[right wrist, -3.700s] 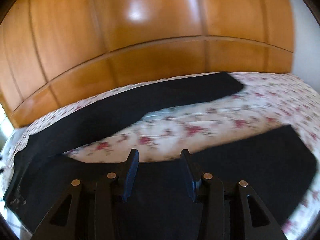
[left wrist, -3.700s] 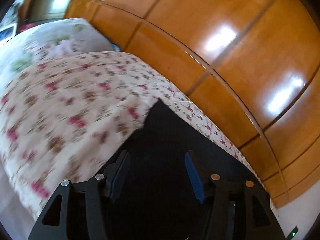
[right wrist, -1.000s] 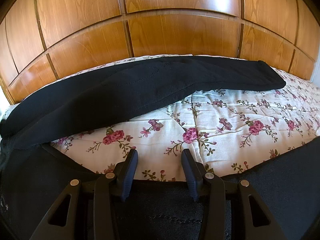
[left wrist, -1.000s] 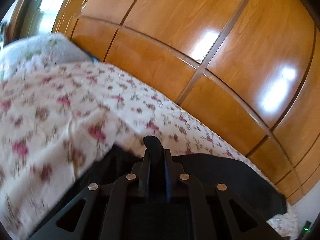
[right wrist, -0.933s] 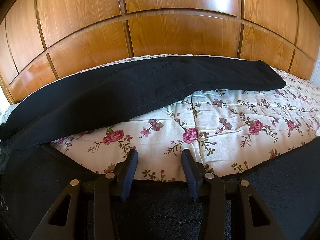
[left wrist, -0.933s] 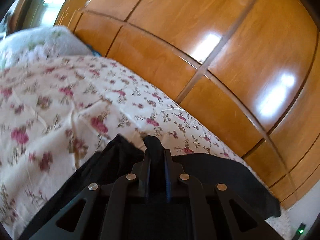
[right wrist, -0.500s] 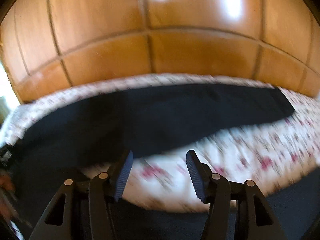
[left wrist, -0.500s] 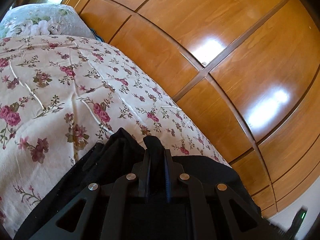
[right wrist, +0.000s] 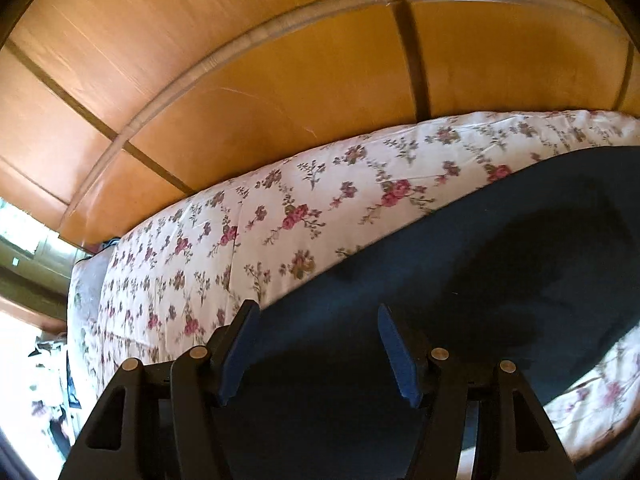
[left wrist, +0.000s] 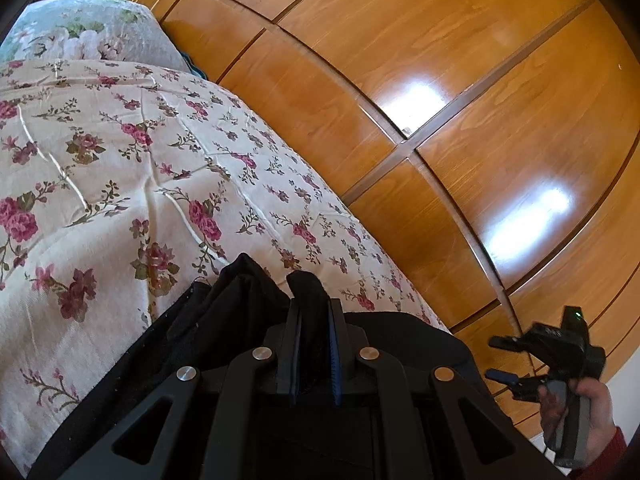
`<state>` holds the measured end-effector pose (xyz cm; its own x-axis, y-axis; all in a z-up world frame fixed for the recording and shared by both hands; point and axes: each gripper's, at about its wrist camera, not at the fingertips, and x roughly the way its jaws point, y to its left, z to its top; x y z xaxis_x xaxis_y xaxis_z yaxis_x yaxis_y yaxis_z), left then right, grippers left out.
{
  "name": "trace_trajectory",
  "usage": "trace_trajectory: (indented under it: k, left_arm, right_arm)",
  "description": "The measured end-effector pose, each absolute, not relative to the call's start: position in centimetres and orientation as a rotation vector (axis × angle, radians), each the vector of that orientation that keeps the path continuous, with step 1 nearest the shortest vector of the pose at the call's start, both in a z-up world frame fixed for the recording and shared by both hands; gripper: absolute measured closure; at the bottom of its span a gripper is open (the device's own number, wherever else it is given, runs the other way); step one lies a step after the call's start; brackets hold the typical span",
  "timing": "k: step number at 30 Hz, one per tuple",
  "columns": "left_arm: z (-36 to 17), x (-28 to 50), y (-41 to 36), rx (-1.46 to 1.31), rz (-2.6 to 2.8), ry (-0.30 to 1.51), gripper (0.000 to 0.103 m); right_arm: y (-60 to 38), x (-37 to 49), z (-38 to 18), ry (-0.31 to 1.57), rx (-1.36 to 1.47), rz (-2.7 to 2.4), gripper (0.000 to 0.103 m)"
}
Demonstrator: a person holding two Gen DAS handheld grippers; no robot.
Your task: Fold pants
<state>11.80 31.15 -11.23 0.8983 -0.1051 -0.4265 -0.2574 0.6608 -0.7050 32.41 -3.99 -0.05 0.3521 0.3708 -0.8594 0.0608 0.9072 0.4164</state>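
Observation:
Black pants [left wrist: 224,320] lie on a floral bedspread [left wrist: 120,184]. My left gripper [left wrist: 314,320] is shut on a bunched fold of the pants, which pokes up between its pads. In the right wrist view the pants [right wrist: 480,264] spread wide and dark across the bed. My right gripper [right wrist: 316,344] hovers above that cloth with its jaws opening, nothing between its blue pads [right wrist: 396,356]. The right gripper [left wrist: 508,364] also shows at the lower right of the left wrist view, held by a hand [left wrist: 592,416] in a red sleeve.
A tall glossy wooden wardrobe [left wrist: 440,100] runs along the far side of the bed. A floral pillow [left wrist: 88,32] lies at the bed's head. The bedspread [right wrist: 240,240] stretches bare to the left of the pants, with a bright cluttered area [right wrist: 44,360] beyond the bed's end.
The right gripper swung left along the bed, from the bedspread between the pant legs to above the black cloth, and its jaws widened. The left gripper kept its grip and sank a little.

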Motion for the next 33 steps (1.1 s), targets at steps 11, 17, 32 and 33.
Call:
trace_trajectory:
  k: [11,17,32,33]
  left_arm:
    - [-11.7,12.1,31.5,-0.873,0.072,0.463,0.092]
    - [-12.0,12.1,31.7,-0.898,0.054,0.454,0.092]
    - [-12.1,11.0,33.0,-1.069,-0.126,0.465,0.079]
    - [-12.0,10.9,33.0,-1.076,-0.13,0.474,0.077]
  right_arm:
    - [-4.3,34.8,-4.4,1.309,0.564,0.063,0.059]
    - [-6.6,30.8,-3.2,1.205,0.645,0.216,0.09]
    - [-10.1,17.9,-5.1,0.874,0.614,0.368,0.09]
    - [-10.0,17.6,-5.3,0.859,0.598,0.371,0.09]
